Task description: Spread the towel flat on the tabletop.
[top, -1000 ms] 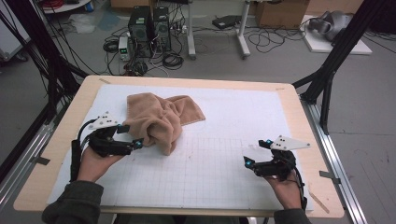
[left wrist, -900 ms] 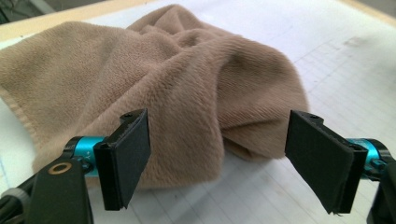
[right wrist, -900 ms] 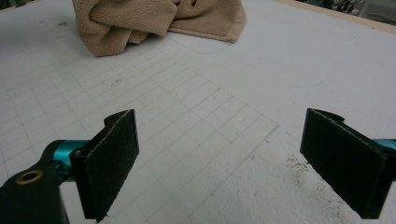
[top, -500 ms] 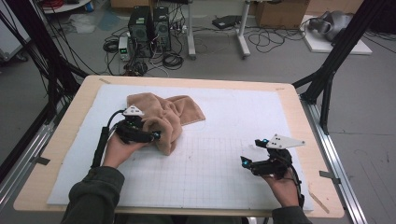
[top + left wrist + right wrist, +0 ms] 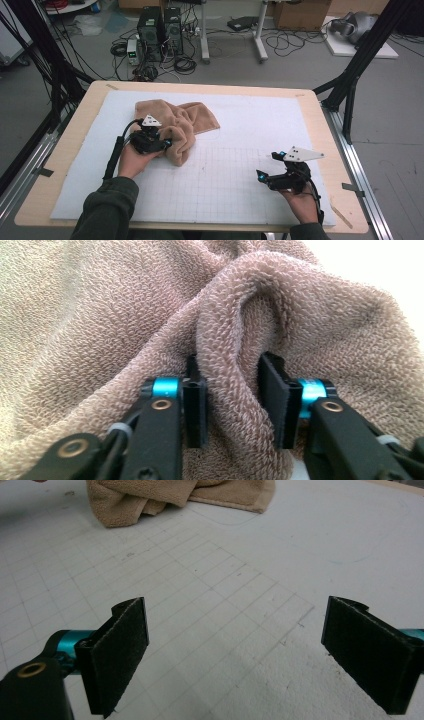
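High view: the tan towel (image 5: 175, 125) lies crumpled on the white gridded mat (image 5: 250, 130), toward the far left corner of the desk (image 5: 310, 100), with one flap spread flat toward the middle of the far edge. The left gripper (image 5: 162, 145) is set into the towel's near left side, at a bunched fold. The right gripper (image 5: 267, 167) hovers low near the near right corner, well apart from the towel, nothing between its jaws. Judgement: the work is at its start. The towel is not spread or folded; one grasp is being made, the other hand is unused. The left jaw tips are buried in cloth here, so contact cannot be read from this view.

Left gripper view: the jaws have just been closing and stand narrow about an upright ridge of the towel (image 5: 235, 340). The left pad lies against the terry loops; the right pad is at the ridge's flank, and a thin gap or a touch there I cannot decide. I read it as a pinch, firmness uncertain. Mat and desk are hidden behind the cloth.

Right gripper view: the jaws stand wide apart over bare mat (image 5: 240, 645), holding nothing. The towel (image 5: 175, 495) is cut off by the top edge, so its full layout and its corners cannot be made out.
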Available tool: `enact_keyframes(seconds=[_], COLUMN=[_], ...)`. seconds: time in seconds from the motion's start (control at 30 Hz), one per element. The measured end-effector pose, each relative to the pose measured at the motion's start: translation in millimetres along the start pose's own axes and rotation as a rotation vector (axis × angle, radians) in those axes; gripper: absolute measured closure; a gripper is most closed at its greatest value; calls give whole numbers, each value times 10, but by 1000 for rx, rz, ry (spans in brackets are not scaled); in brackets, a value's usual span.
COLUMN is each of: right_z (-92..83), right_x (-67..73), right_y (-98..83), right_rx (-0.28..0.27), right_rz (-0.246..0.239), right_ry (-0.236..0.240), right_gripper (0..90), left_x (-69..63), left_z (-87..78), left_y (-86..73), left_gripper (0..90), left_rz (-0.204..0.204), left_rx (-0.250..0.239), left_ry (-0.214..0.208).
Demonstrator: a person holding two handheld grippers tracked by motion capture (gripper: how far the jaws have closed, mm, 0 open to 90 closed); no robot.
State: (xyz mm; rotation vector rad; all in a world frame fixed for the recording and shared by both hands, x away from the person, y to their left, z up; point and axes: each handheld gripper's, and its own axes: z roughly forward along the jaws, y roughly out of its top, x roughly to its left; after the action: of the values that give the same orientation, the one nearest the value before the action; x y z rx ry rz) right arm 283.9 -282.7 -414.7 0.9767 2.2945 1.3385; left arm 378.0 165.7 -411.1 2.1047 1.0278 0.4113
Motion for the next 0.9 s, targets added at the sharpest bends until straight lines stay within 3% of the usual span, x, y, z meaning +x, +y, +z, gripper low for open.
enact_keyframes(seconds=[0.2,0.3,0.5,0.9], right_z=[19,17,-9,-33], right_x=[-17,-34,-44,31], right_y=[-3,5,53,234], right_rx=[3,2,10,-4], right_rz=[2,3,-7,-46], right_ry=[7,7,4,11], right_gripper=[107,106,106,107], left_x=[3,9,-54,-527], left_z=[-43,-95,-255,-671], left_y=[8,24,62,66], left_gripper=[742,758,764,765], left_rz=[-15,-50,-61,52], left_rx=[-9,-26,-69,-134], left_ry=[-15,-59,-110,-200])
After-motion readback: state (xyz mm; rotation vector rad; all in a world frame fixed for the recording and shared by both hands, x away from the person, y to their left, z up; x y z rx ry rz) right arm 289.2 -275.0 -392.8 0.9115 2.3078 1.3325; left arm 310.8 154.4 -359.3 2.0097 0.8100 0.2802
